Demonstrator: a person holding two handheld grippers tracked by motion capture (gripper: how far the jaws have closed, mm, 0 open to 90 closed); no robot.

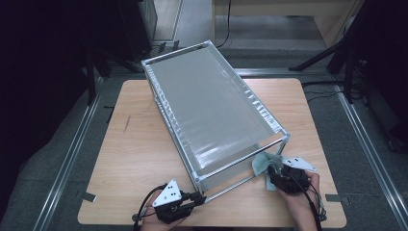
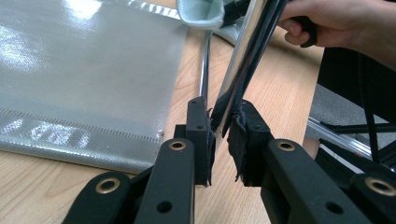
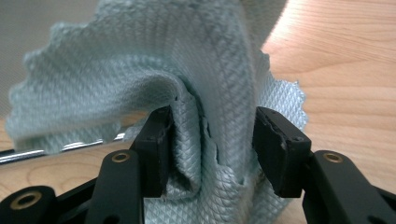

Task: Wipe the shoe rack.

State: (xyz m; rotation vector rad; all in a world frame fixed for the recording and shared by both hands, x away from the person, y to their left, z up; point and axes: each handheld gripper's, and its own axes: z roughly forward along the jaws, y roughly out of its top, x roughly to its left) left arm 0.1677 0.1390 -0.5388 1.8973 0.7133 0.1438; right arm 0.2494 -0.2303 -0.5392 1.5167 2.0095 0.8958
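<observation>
Wooden table (image 1: 134,144) edge nearest both grippers; rack (image 1: 211,110) spans diagonally.

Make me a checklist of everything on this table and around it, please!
Surface: wooden table, bare around the rack.
Job's things: metal-framed rack with grey mesh sides; pale green cloth at its near corner.
Clutter: nothing seen.
Grippers: left gripper has its jaws shut on the rack's shiny bar; right gripper has its jaws apart, cloth bunched between them.
Cables: black cable trailing from the left gripper.
Surroundings: grey floor, dark stands behind.
</observation>
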